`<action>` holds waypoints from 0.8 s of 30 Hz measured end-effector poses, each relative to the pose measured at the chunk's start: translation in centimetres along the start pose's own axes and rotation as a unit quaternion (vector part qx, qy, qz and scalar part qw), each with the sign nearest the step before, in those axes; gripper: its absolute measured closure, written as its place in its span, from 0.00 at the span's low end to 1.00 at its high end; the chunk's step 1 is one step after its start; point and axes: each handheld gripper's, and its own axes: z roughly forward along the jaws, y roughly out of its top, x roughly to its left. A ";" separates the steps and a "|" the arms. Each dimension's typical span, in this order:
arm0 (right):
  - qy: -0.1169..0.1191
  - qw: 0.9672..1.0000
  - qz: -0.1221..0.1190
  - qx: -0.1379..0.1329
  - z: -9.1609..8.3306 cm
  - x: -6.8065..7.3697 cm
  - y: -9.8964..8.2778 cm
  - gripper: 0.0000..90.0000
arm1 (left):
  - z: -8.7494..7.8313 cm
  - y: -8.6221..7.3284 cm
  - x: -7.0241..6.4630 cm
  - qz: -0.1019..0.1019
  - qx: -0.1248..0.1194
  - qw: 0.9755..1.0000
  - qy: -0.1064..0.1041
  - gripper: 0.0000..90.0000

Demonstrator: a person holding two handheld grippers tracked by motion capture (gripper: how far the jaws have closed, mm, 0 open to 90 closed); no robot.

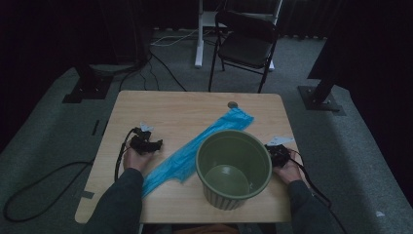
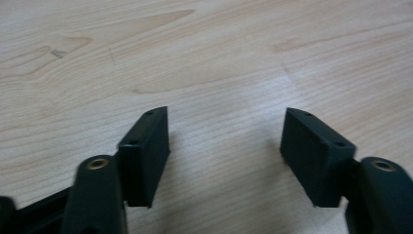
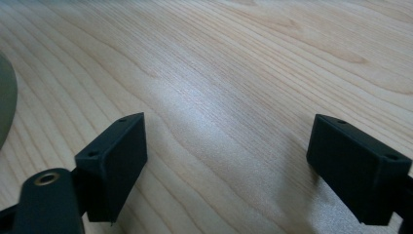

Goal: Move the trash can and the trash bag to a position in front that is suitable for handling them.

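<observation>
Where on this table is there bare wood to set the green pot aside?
Free: the far left corner of the light wooden table, beyond the left claw and left of the crumpled blue plastic bag. Crowded: the middle and near right, where the ribbed green plastic pot sits beside the right claw.

Olive-green ribbed pot (image 1: 234, 168), blue plastic bag (image 1: 195, 151), pale wood-grain table (image 1: 180, 105).

One green pot (image 1: 234, 168), one blue plastic bag (image 1: 195, 148), two grippers, left (image 1: 146, 142) and right (image 1: 277, 153), one wooden table (image 1: 165, 107), one black chair (image 1: 246, 41)
</observation>
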 end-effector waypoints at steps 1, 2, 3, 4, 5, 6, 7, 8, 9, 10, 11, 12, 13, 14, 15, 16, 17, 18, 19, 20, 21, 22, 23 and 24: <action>0.000 1.000 -0.001 -0.001 0.0 0.0 0.0 0.18 | -0.1 0.1 -0.1 0.006 0.003 1.000 -0.006 0.43; 0.000 1.000 0.000 -0.003 -0.1 0.0 0.0 0.21 | -0.1 0.1 -0.1 0.006 0.003 1.000 -0.006 0.49; -0.001 1.000 0.002 -0.004 -0.1 0.0 0.0 0.24 | -0.2 0.2 -0.3 0.013 0.007 1.000 -0.013 0.53; -0.001 1.000 0.002 -0.004 -0.1 0.0 0.0 0.24 | -0.2 0.2 -0.3 0.013 0.007 1.000 -0.013 0.54; -0.004 1.000 0.004 -0.003 -0.3 -0.1 0.0 0.30 | -0.2 0.2 -0.3 0.015 0.010 1.000 -0.015 0.56; -0.005 1.000 0.005 -0.001 -0.4 -0.1 0.0 0.34 | -0.3 0.3 -0.4 0.016 0.012 1.000 -0.018 0.57; -0.007 1.000 0.007 0.000 -0.5 -0.2 0.0 0.37 | -0.4 0.4 -0.5 0.022 0.013 0.999 -0.020 0.58; -0.007 1.000 0.007 0.000 -0.5 -0.2 0.0 0.37 | -0.4 0.4 -0.5 0.022 0.013 0.999 -0.020 0.60; -0.009 1.000 0.009 0.002 -0.6 -0.2 0.1 0.41 | -0.6 0.4 -0.6 0.023 0.006 0.999 -0.025 0.60; -0.012 1.000 0.010 0.005 -0.7 -0.2 0.1 0.46 | -0.9 0.7 -0.7 0.026 -0.001 0.999 -0.031 0.61; -0.014 1.000 0.014 0.010 -0.8 -0.2 0.2 0.50 | -1.1 0.9 -0.9 0.026 -0.008 0.999 -0.038 0.61; -0.017 1.000 0.018 0.014 -0.9 -0.2 0.2 0.53 | -1.2 1.0 -1.0 0.027 -0.012 0.999 -0.046 0.61; -0.016 1.000 0.019 0.016 -1.0 -0.2 0.3 0.56 | -1.4 1.2 -1.2 0.029 -0.016 0.998 -0.057 0.61; -0.017 0.999 0.022 0.019 -1.1 -0.2 0.3 0.59 | -1.6 1.4 -1.5 0.033 -0.018 0.997 -0.068 0.61; -0.017 0.999 0.022 0.019 -1.1 -0.2 0.3 0.59 | -1.6 1.4 -1.5 0.033 -0.018 0.997 -0.068 0.61; -0.017 0.999 0.024 0.022 -1.1 -0.3 0.3 0.60 | -1.8 1.9 -2.5 0.043 -0.019 0.994 -0.096 0.61; -0.013 0.999 0.027 0.022 -1.3 -0.2 0.4 0.63 | -1.9 2.0 -3.0 0.051 -0.017 0.993 -0.107 0.61; -0.012 0.999 0.027 0.022 -1.3 -0.2 0.5 0.64 | -1.9 2.1 -3.5 0.059 -0.016 0.991 -0.117 0.61; -0.013 0.999 0.026 0.022 -1.4 -0.1 0.6 0.64 | -1.9 2.2 -4.0 0.067 -0.014 0.990 -0.126 0.61; -0.012 0.999 0.025 0.019 -1.5 -0.1 0.6 0.64 | -1.8 2.3 -4.5 0.074 -0.010 0.988 -0.136 0.61; -0.011 0.999 0.025 0.017 -1.6 0.0 0.7 0.64 | -1.7 2.4 -4.9 0.080 -0.008 0.986 -0.145 0.61; -0.011 1.000 0.024 0.016 -1.6 0.1 0.7 0.64 | -1.7 2.5 -5.4 0.086 -0.003 0.985 -0.151 0.61; -0.012 1.000 0.022 0.016 -1.7 0.1 0.8 0.64 | -1.5 2.5 -5.8 0.092 0.002 0.983 -0.157 0.61; -0.012 1.000 0.021 0.015 -1.7 0.1 0.8 0.64 | -1.4 2.4 -6.2 0.097 0.007 0.982 -0.162 0.61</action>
